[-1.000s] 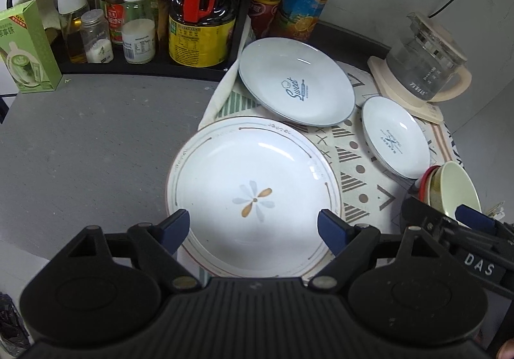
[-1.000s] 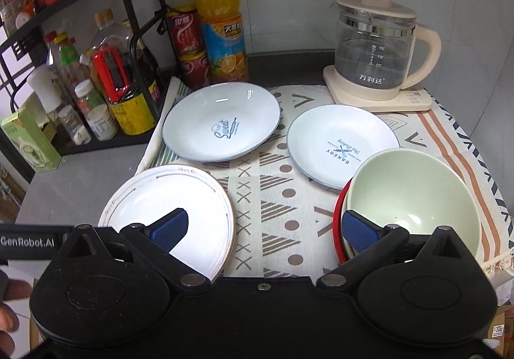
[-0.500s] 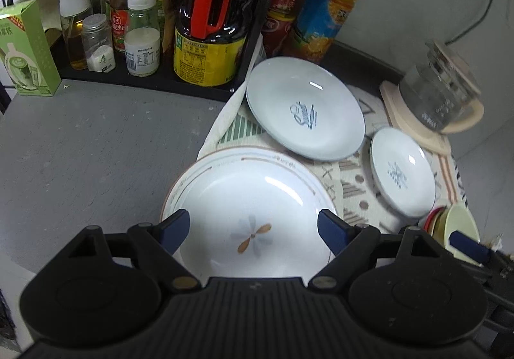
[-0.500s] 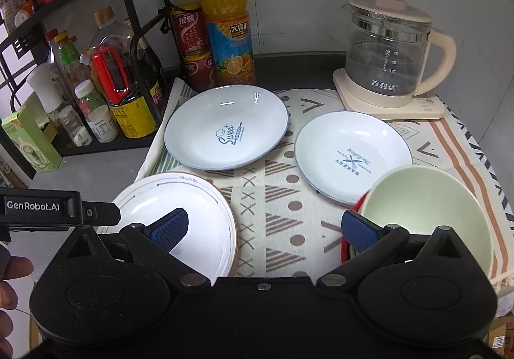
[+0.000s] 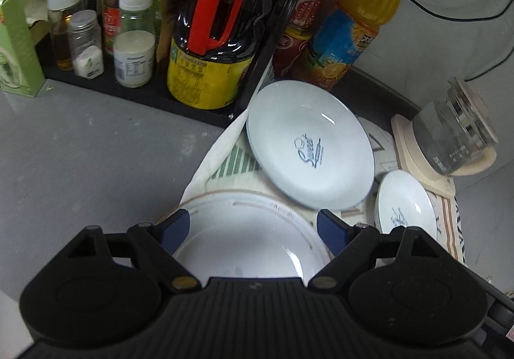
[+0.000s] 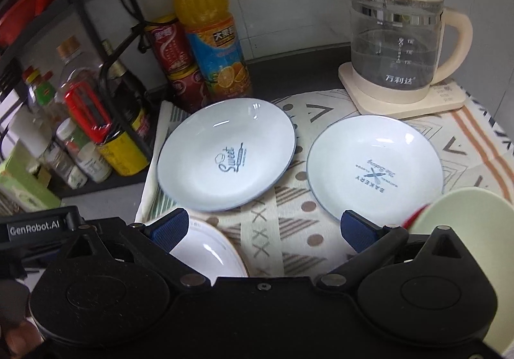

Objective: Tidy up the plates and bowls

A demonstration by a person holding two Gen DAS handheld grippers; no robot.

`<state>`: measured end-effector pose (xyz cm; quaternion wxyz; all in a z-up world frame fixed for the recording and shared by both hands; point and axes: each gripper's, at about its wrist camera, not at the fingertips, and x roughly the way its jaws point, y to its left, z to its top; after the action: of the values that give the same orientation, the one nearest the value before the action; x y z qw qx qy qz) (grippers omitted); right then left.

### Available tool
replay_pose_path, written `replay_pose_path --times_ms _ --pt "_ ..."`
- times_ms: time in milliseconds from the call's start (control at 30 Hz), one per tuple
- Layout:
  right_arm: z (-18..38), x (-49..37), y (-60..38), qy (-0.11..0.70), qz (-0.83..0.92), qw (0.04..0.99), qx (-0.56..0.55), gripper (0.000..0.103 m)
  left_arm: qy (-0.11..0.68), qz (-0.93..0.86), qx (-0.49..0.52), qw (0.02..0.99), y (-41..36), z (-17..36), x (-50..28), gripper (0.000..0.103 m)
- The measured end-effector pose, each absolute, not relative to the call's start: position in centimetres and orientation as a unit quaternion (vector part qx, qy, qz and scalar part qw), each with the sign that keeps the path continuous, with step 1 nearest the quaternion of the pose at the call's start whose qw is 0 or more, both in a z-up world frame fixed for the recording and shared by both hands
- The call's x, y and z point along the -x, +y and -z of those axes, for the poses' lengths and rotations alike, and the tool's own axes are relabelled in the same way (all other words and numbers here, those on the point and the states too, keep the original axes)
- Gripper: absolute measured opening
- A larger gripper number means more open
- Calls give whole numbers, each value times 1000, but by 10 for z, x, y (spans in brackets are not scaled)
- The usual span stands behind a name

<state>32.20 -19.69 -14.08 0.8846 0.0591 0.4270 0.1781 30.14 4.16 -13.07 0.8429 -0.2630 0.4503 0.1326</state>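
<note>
A large white plate with a brown rim [image 5: 244, 230] [image 6: 205, 253] lies nearest, half on the patterned cloth. My left gripper [image 5: 253, 229] hangs open over it, nothing between its blue pads. Behind it rests a pale blue "Sweet" plate [image 5: 308, 150] [image 6: 225, 160], and to the right a smaller "Bakery" plate [image 5: 404, 201] [image 6: 374, 169]. A pale green bowl [image 6: 465, 224] sits in a red one at the right edge. My right gripper [image 6: 263, 229] is open above the cloth between the plates, holding nothing.
A black rack with bottles and jars [image 5: 135, 38] stands at the back left, with an orange juice bottle [image 6: 212, 34] and red cans [image 6: 173, 57] beside it. A glass kettle [image 6: 398, 47] on its base is at the back right. Grey counter [image 5: 80, 160] lies left.
Both grippers have moved forward toward the back of the counter and a little down. The large plate now sits lower in both views and the "Sweet" plate looks closer. Jaws unchanged.
</note>
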Motion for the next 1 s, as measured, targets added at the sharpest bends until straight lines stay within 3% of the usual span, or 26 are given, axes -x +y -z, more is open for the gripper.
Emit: replay_pose_path --times_ms 200,300,367,433,700,833,1000 --pt "154 -352 -188 450 -170 871 -99 87 456 -144 276 834 53 147 -334 79" --pt "164 -365 -181 463 -167 862 -120 75 461 -145 289 826 59 159 -349 67" --pt "175 -374 -179 473 -171 851 -151 54 464 -145 300 821 61 166 -358 58" --pt "186 -382 -179 491 -163 838 -176 44 464 -143 308 818 63 172 -366 54" --pt "215 -400 -181 511 -141 821 -214 37 484 -135 319 803 60 198 -394 37" --pt "226 -409 -182 509 -138 820 -222 31 493 -129 332 794 59 211 -404 23" --pt "235 -414 -181 506 -141 819 -233 24 500 -131 335 788 56 223 -410 18"
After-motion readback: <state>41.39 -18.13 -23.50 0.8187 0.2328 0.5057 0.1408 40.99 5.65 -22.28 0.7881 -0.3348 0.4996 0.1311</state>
